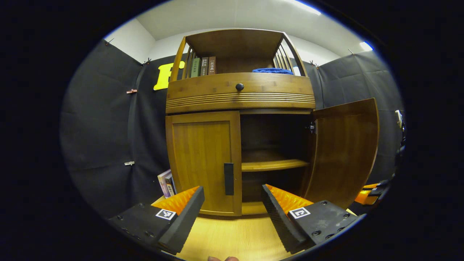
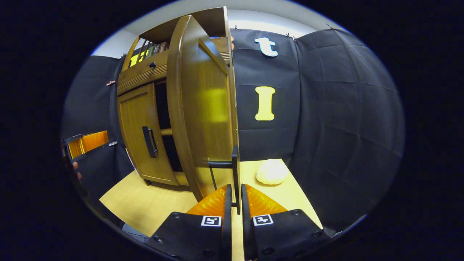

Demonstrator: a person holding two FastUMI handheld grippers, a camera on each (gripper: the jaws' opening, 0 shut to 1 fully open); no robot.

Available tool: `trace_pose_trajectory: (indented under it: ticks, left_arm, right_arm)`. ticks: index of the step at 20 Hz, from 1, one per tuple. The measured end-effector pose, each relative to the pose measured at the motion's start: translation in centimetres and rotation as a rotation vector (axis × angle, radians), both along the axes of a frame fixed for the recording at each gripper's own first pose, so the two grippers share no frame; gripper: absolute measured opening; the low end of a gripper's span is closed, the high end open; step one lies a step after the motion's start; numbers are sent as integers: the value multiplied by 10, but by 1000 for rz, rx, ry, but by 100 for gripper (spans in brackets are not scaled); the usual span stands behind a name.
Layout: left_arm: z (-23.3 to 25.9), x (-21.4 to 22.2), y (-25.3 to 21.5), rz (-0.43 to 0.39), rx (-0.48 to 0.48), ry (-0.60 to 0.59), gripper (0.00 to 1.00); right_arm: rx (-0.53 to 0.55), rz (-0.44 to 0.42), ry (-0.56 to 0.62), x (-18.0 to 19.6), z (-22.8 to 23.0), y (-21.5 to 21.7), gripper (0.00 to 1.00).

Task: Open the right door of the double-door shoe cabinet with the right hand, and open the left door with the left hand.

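Shoe cabinet (image 1: 239, 119): right door (image 1: 344, 152) swung open, right gripper (image 2: 235, 197) apparently clamped on its handle (image 2: 235, 174); left gripper (image 1: 232, 203) gapes before the closed left door (image 1: 203, 159).

A staged recording booth, not a lived-in home: black cloth walls (image 2: 337, 119) pinned up under white ceiling lights (image 1: 302, 6) enclosed a wooden shoe cabinet (image 1: 203, 152) with books (image 1: 203, 66) on its top shelf, standing on a pale wood surface (image 2: 152, 206).

No legible text is seen; lettering on the book spines (image 1: 204, 66) on the cabinet's top shelf is too small to be read.
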State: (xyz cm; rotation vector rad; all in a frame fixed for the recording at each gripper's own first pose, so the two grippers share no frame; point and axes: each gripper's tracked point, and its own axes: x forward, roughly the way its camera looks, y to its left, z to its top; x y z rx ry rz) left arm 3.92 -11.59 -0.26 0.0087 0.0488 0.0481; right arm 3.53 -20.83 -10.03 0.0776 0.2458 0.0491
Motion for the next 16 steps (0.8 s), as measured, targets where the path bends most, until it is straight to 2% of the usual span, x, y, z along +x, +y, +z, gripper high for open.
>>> trace_pose_trajectory:
  ticks: [6, 8, 13, 15, 16]
  left_arm:
    - [-5, 19, -9, -14, 7, 24, 99]
    - [-6, 28, -7, -5, 16, 29, 99]
    - [-6, 50, 1, 10, 11, 31, 99]
    - [-11, 64, 9, 19, 9, 40, 98]
    - [-13, 72, 11, 20, 5, 43, 98]
  right_arm:
    - [3, -58, -26, -4, 5, -47, 17]
    - [38, -27, -15, -6, 5, -41, 17]
    - [8, -45, -38, -5, 10, -49, 17]
    - [-46, -85, -58, -11, 18, -61, 25]
    - [-80, -120, -67, -13, 20, -71, 39]
